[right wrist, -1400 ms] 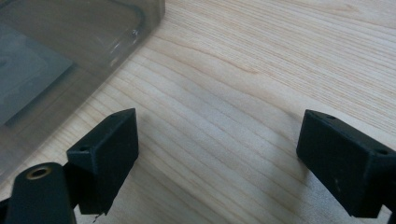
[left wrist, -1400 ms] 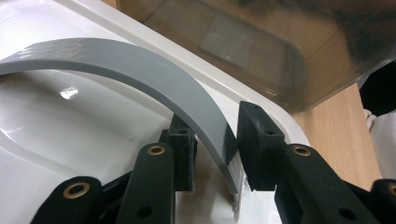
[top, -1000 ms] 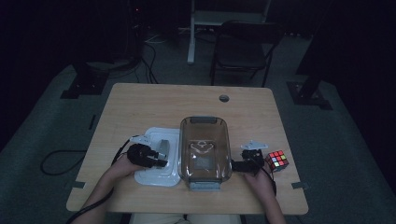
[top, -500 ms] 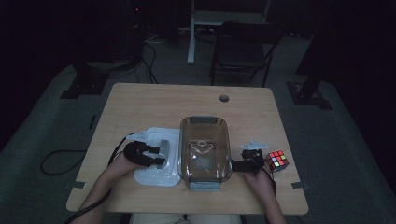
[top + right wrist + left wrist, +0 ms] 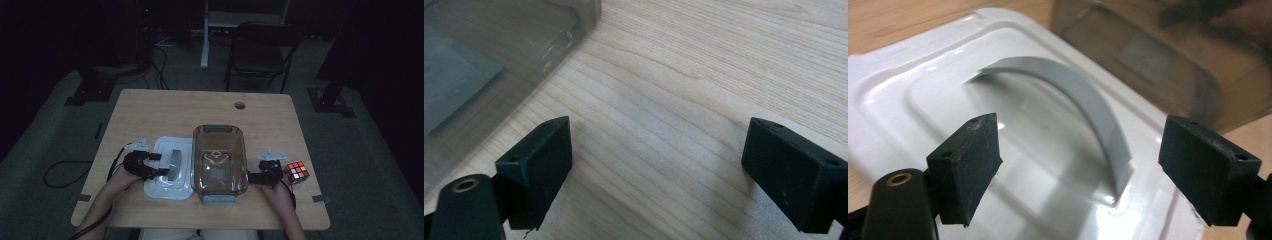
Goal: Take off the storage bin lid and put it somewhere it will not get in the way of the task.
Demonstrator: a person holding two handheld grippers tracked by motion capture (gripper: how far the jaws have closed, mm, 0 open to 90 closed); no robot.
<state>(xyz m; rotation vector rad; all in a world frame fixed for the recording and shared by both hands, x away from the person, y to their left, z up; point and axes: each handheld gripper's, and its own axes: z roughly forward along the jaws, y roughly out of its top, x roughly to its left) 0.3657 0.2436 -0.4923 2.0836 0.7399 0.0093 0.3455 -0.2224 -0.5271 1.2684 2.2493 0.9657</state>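
Note:
A white lid [image 5: 170,172] with a grey arched handle [image 5: 175,160] lies flat on the table, left of a clear brownish box [image 5: 219,160]. My left gripper [image 5: 160,165] is at the lid's left side and points at the handle. Its jaws have just been opening; in the left gripper view the left gripper [image 5: 1080,150] stands open, and the handle [image 5: 1088,105] lies between the pads, touched by neither. My right gripper [image 5: 252,176] rests by the box's right side. In the right gripper view the right gripper [image 5: 659,145] is open over bare wood, with the box [image 5: 499,45] at upper left.
A colour cube [image 5: 296,172] sits on the table [image 5: 200,110] just right of the right hand. A cable hole [image 5: 240,105] is near the far edge. A folding chair [image 5: 260,55] stands behind the table, and cables trail on the floor at left.
The left gripper's jaws have opened off the lid's handle, and that hand has drawn back a little to the left. The right hand, lid and box have stayed put.

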